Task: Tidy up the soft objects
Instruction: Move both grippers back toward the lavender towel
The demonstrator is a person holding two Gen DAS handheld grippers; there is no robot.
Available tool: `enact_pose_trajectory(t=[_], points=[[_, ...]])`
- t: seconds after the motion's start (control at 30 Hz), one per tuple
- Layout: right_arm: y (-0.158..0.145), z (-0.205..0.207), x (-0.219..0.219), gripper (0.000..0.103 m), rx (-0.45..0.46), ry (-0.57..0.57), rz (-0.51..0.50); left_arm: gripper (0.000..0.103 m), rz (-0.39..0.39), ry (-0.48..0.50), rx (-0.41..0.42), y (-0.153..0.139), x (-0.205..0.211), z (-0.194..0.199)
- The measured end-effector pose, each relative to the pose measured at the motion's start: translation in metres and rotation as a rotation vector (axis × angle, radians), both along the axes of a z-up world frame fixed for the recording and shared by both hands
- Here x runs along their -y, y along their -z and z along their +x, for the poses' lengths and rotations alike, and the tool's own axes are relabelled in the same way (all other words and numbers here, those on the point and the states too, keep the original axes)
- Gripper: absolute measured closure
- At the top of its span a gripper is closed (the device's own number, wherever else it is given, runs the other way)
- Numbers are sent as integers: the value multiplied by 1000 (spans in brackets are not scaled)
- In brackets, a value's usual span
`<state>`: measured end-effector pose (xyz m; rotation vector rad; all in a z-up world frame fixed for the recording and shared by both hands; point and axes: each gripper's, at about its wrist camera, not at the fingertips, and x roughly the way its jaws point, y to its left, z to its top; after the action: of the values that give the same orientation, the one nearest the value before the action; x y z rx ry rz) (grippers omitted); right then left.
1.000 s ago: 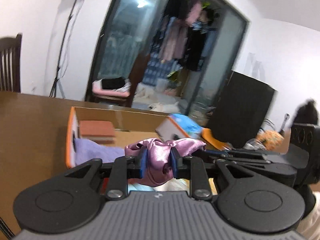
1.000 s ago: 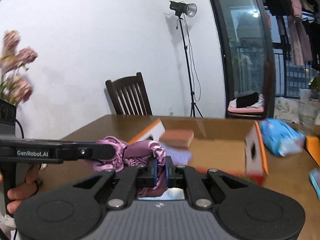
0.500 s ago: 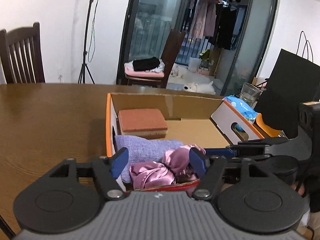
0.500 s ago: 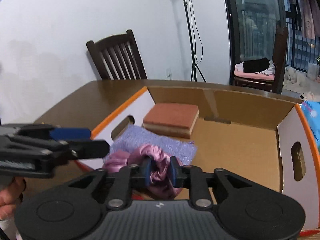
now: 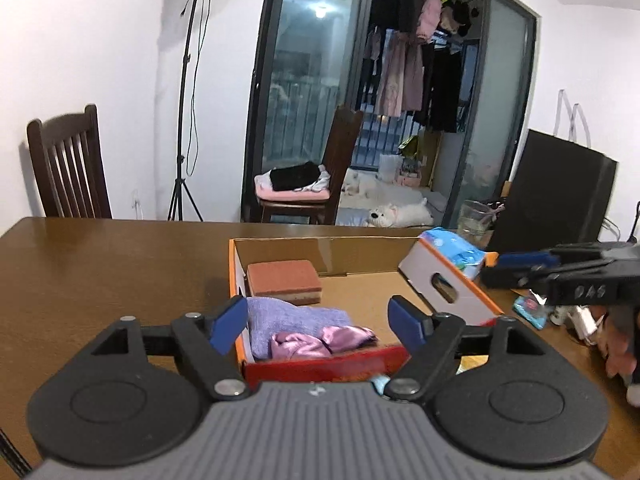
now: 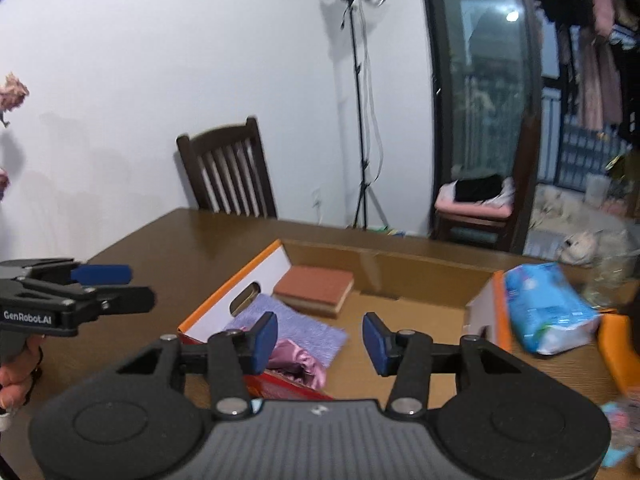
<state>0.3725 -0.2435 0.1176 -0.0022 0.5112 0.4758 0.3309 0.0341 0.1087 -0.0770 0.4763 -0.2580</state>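
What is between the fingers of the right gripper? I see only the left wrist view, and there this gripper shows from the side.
Observer: Nothing. In the right wrist view the right gripper has its jaws opening, with no object between the pads. The pink satin cloth lies below them in the box, next to the purple towel.
Operator: Thank you. Does the left wall of the box have a handle hole?
Observer: Yes, an oval handle hole is cut in that white wall.
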Motion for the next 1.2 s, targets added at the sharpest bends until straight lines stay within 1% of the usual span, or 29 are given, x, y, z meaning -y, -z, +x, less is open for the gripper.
enact_pose_trajectory(t=[0.13, 0.23, 0.33, 0.53, 0.63, 0.67, 0.73, 0.8, 0.9, 0.97, 1.03, 1.13, 1.2], points=[[-13, -38, 28, 55, 33, 43, 14, 22, -18, 3, -8, -3, 5, -33], [-17, -69, 46, 54, 56, 76, 32, 21, -19, 16, 17, -6, 14, -63], [-13, -105, 58, 51, 80, 92, 60, 19, -24, 24, 45, -3, 21, -93], [13, -178, 64, 50, 126, 104, 60, 17, -14, -6, 75, 20, 27, -155], [31, -216, 63, 49, 155, 114, 55, 15, -6, -48, 90, 37, 24, -185], [37, -226, 62, 48, 161, 116, 54, 13, -3, -61, 92, 43, 22, -195], [51, -247, 59, 48, 165, 119, 51, 13, -12, -85, 77, 57, 16, -211], [65, -264, 53, 48, 163, 122, 45, 13, -38, -94, 42, 72, 8, -223], [85, -276, 42, 48, 138, 99, 42, 13, -53, -91, 1, 89, -4, -228], [96, -273, 32, 48, 116, 64, 5, 13, -60, -125, -21, 95, -15, -223], [102, -267, 23, 48, 98, 74, -30, 13, -96, -155, -30, 98, -27, -215], [101, -252, 11, 48, 70, 43, 12, 14, -170, -192, -40, 101, -46, -200], [104, -237, -3, 48, 41, -10, 51, 19, -225, -228, -54, 104, -57, -184]])
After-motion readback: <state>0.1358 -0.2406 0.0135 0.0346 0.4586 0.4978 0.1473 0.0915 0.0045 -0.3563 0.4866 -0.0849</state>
